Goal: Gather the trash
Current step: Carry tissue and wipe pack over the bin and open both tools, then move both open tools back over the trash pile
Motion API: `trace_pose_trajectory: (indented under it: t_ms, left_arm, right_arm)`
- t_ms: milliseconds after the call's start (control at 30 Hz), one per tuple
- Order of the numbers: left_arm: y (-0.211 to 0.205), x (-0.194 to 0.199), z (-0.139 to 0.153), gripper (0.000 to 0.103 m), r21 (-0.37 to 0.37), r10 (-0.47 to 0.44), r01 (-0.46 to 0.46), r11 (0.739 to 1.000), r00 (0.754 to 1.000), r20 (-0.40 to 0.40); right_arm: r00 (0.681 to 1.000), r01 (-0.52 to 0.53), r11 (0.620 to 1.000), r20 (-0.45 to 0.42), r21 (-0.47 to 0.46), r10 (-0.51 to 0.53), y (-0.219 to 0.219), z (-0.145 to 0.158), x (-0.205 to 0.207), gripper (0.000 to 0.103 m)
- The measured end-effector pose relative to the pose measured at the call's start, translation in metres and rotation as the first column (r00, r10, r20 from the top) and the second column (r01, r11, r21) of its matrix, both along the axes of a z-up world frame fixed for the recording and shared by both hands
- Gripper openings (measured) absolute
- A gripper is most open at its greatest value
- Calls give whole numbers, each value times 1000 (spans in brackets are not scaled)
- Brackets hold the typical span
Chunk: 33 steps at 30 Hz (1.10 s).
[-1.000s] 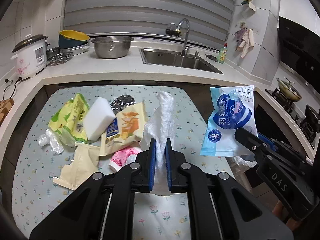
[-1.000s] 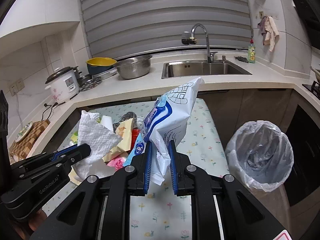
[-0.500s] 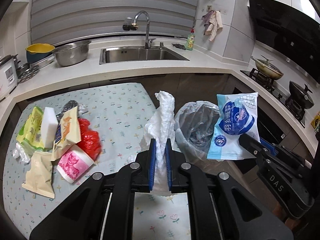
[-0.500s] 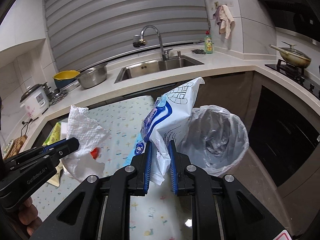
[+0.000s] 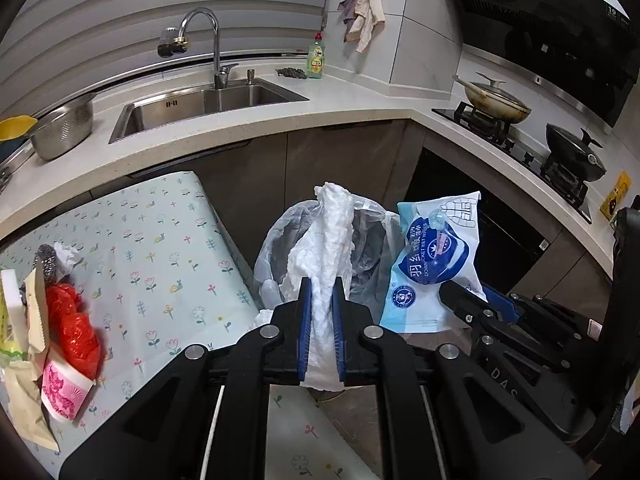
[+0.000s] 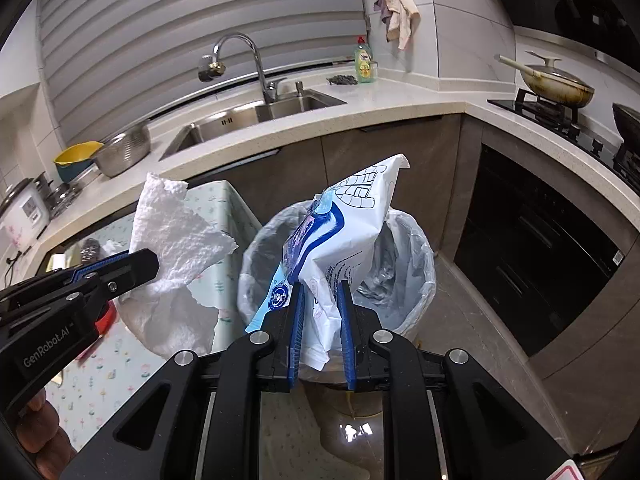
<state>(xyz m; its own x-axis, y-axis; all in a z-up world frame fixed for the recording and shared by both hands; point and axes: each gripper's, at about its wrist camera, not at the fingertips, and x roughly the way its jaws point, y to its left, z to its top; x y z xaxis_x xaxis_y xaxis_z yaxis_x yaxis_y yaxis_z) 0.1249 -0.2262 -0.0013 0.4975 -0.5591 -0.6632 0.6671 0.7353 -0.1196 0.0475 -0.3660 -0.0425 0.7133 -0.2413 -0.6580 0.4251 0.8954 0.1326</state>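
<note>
The left gripper (image 5: 320, 300) is pinched on a crumpled paper towel (image 5: 330, 240), the right gripper (image 6: 320, 300) on a wet-wipes packet (image 6: 340, 240); both are held over the lined trash bin (image 6: 416, 240) beside the table's edge. Release is judged next.

Your left gripper (image 5: 320, 300) squeezes a white paper towel (image 5: 330, 240) over the trash bin (image 5: 276, 248). Your right gripper (image 5: 460, 300) holds a blue wipes pack (image 5: 436, 256) beside it.

Two close wrist views, angled down past each claw, sharing the lined bin (image 5: 362, 240) and sink (image 6: 256, 114).
</note>
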Motion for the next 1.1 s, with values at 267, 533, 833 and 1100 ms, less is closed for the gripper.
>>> trace_pose_trajectory:
  t_ms: [267,533,833,1100]
  left_arm:
    - [-37,32,-28,10,29,-36,38,999,998,-59]
    - [-58,51,-45,26,49,-34,38,998,997,-75]
    - [-55,58,-42,56,19,-18,19,1000,999,-44]
    - [-30,58,-28,57,-12,26,-26,1000,999,-38]
  right_arm:
    - [999,24,999,-50,28,-22,-26,-25,26,16]
    - [996,55,997,-66,59,-51,-43,-42,47,21]
    - [998,58,998,-39,31,-56,-42,-31,50,35]
    - [999,47,999,2,13,-47,-27,-12,41,47]
